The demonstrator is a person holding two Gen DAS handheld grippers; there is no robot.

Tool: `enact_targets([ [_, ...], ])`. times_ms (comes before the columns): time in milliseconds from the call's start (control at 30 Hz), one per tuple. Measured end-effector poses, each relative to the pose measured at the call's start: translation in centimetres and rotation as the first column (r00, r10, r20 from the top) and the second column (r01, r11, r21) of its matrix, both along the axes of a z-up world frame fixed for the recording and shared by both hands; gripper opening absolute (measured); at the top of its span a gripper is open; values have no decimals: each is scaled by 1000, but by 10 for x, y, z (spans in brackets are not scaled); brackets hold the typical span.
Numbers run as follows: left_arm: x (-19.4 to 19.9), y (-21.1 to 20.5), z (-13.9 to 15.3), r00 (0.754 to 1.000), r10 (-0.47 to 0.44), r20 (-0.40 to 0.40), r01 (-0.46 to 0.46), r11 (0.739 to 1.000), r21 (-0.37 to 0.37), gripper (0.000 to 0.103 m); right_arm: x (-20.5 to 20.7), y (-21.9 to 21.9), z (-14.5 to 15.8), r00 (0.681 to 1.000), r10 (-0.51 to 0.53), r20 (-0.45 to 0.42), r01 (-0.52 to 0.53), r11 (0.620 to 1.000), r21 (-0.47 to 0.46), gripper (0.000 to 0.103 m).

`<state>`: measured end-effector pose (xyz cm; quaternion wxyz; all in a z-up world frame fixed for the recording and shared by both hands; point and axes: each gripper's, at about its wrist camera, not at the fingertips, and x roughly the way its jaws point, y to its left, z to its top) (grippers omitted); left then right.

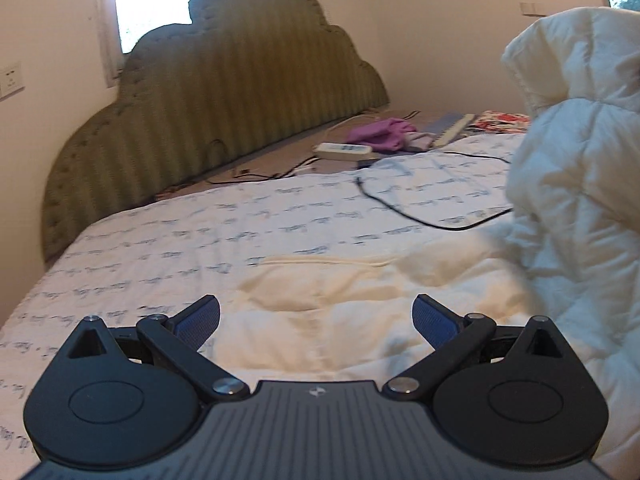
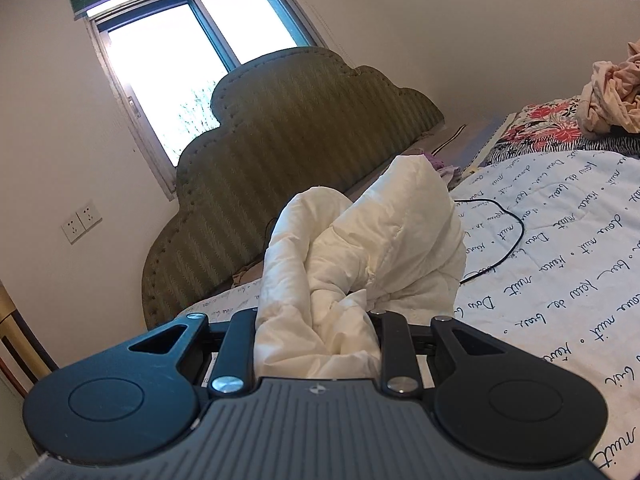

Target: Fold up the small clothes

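A cream quilted garment [image 1: 328, 300] lies on the bed, one part flat in front of my left gripper [image 1: 316, 316], another part lifted high at the right [image 1: 576, 128]. The left gripper is open, blue pads [image 1: 200, 320] spread wide just above the flat part, holding nothing. My right gripper [image 2: 316, 332] is shut on a bunched fold of the same garment [image 2: 360, 248], which rises out between its fingers above the bed; the fingertips are hidden by the cloth.
The bed has a white sheet with printed script [image 1: 200, 224] and a green scalloped headboard [image 1: 224, 92]. A black cable [image 1: 420, 212] loops on the sheet. A power strip [image 1: 344, 151], purple clothes [image 1: 380, 132], a floral cushion [image 2: 540, 120] and pink cloth [image 2: 612, 92] lie beyond.
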<state>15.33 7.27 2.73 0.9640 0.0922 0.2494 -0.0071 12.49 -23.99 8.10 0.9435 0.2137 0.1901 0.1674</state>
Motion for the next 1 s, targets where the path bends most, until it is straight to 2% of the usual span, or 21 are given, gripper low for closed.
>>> enact_targets([
  [133,5,16,-13,998,49,-30,-49,999,11,103,-3,23,6,999,33,10,-33,999,-34,28],
  [267,6,13,-30,997,29,-69,-28,999,27,103,-3,49,8,997,80,9,-80,995,-57,28],
  [367,5,8,-35,998,27,-59,-24,998,52,103,-1,70,7,993,117,-6,-117,991,-69,28],
  [533,4,20,-29,998,38,-48,-37,999,20,103,1,101,1,986,164,-33,-166,981,-98,28],
  [700,3,38,-19,996,91,-11,-91,996,22,103,3,125,-8,981,186,-58,-192,974,-120,28],
  [867,8,62,-17,990,141,-22,-142,990,-18,103,6,142,-17,976,202,-83,-212,970,-122,28],
  [1000,8,73,-17,984,176,-12,-176,984,-13,103,10,158,-22,972,213,-99,-224,966,-125,28],
])
